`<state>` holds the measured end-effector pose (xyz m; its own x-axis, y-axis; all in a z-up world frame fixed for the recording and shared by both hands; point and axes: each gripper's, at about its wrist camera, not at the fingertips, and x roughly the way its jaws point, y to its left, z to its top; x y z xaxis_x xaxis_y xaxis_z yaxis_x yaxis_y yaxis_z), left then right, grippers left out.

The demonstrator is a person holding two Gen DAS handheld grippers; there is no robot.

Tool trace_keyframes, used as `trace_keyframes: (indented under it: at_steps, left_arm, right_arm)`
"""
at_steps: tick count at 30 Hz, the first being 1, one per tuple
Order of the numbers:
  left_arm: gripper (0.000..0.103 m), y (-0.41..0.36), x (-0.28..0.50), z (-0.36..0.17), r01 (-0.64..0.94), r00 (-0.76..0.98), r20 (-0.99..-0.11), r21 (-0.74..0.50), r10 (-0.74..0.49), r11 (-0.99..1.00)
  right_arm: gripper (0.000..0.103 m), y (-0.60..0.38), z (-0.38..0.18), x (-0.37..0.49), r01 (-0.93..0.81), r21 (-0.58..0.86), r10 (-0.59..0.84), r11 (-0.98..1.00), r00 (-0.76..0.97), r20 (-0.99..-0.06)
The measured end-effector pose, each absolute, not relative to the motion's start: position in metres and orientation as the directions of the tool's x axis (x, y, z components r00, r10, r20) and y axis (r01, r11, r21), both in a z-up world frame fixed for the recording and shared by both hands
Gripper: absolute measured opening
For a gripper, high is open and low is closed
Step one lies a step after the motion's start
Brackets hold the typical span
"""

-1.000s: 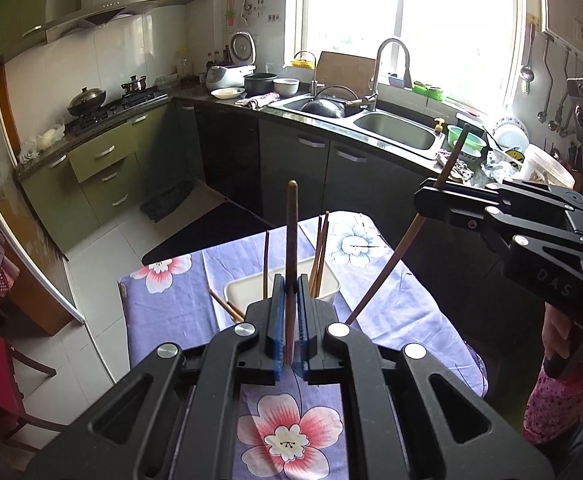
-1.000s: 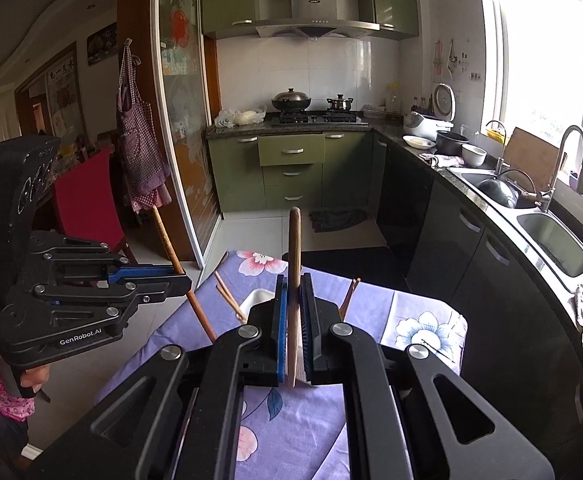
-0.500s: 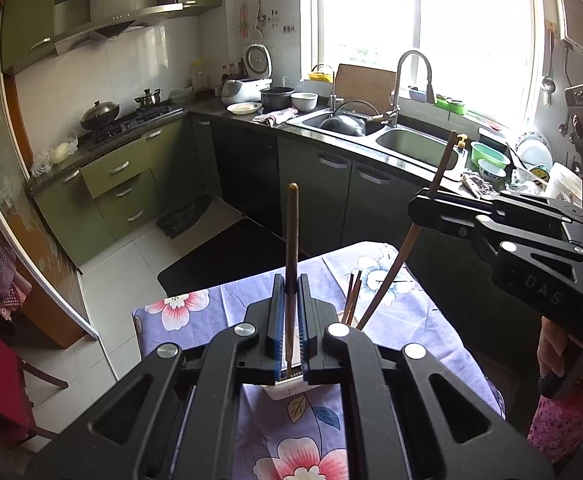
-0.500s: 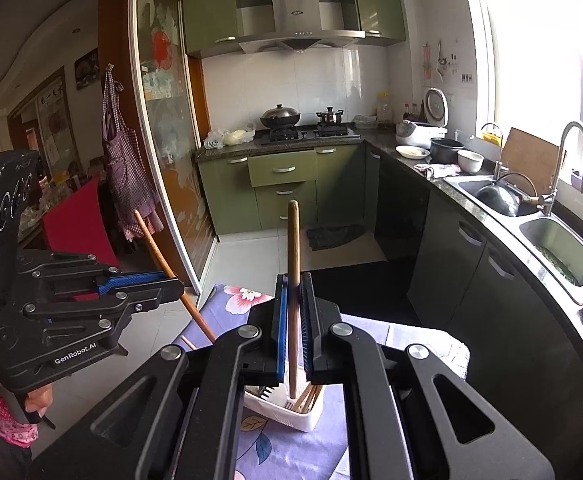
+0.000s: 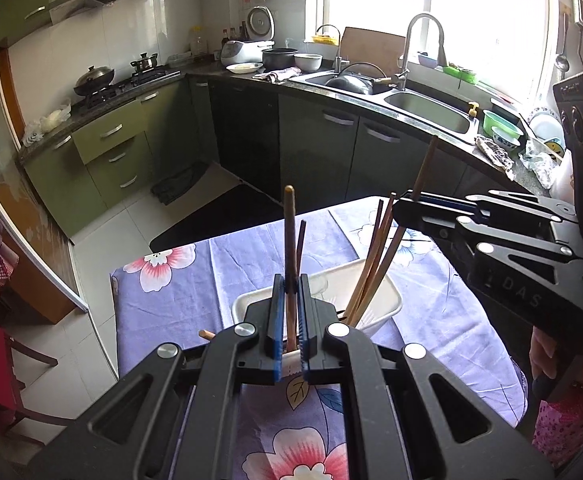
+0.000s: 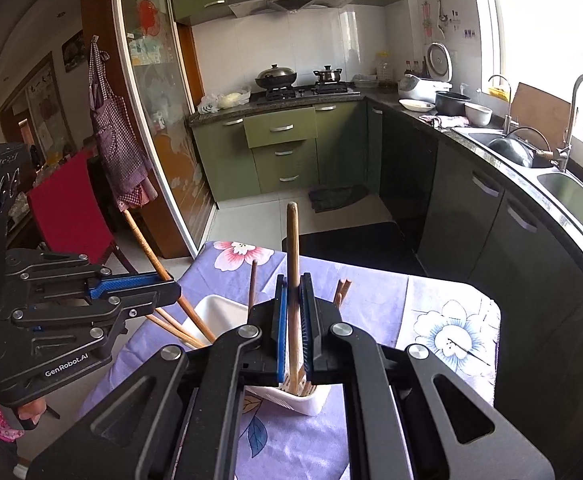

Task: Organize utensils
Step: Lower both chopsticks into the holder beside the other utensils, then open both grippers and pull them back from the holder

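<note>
A white rectangular holder (image 5: 375, 300) stands on the floral tablecloth and holds several wooden chopsticks (image 5: 373, 264). My left gripper (image 5: 290, 312) is shut on a wooden chopstick (image 5: 289, 236), upright, its lower end down in the holder's near end. My right gripper (image 6: 293, 320) is shut on another chopstick (image 6: 292, 248), its lower end inside the holder (image 6: 215, 312). In the left wrist view the right gripper (image 5: 407, 204) holds its chopstick (image 5: 423, 168) slanted into the holder. In the right wrist view the left gripper (image 6: 171, 290) grips its slanted chopstick (image 6: 143, 236).
The small table (image 5: 179, 296) has a purple floral cloth. A loose chopstick end (image 5: 206, 334) lies left of the holder. Green kitchen cabinets (image 5: 103, 148), a sink counter (image 5: 423, 108) and a red chair (image 6: 71, 204) surround the table.
Both grippers have come down toward the holder. The two held chopsticks now reach into the holder with the others.
</note>
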<state>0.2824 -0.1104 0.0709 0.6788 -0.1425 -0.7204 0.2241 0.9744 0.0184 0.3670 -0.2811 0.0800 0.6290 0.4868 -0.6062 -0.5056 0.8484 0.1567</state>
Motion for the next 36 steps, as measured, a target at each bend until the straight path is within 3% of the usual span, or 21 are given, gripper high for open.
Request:
trace_keyframes:
  at_steps: [19,23,26,29,31,33,36]
  left_arm:
    - [0.006,-0.119,0.287,0.037,0.22,0.672,-0.731,0.045,-0.118,0.974]
    - [0.008,-0.119,0.285,0.037,0.217,0.674,-0.73,0.05,-0.113,0.975]
    - [0.021,-0.116,0.278,0.042,0.211,0.69,-0.714,0.04,-0.119,0.977]
    - [0.033,-0.113,0.267,0.053,0.205,0.714,-0.689,0.036,-0.124,0.978]
    - [0.053,-0.111,0.255,0.061,0.194,0.739,-0.663,0.038,-0.121,0.98]
    - [0.066,-0.108,0.24,0.069,0.18,0.772,-0.627,0.051,-0.109,0.982]
    - [0.089,-0.102,0.212,0.077,0.139,0.826,-0.558,0.065,-0.08,0.988]
  right_arm:
    - [0.007,-0.268,0.035,0.369,-0.505,0.129,0.455,0.853,0.601,-0.657]
    - [0.013,-0.273,0.04,0.362,-0.5,0.132,0.457,0.856,0.612,-0.645]
    - [0.014,-0.28,0.051,0.35,-0.498,0.129,0.461,0.858,0.633,-0.622]
    - [0.023,-0.287,0.066,0.336,-0.496,0.122,0.464,0.86,0.657,-0.594]
    - [0.027,-0.294,0.075,0.321,-0.493,0.119,0.465,0.862,0.674,-0.573]
    - [0.042,-0.303,0.083,0.304,-0.487,0.119,0.466,0.865,0.694,-0.548]
    - [0.053,-0.319,0.085,0.27,-0.468,0.111,0.455,0.877,0.731,-0.509]
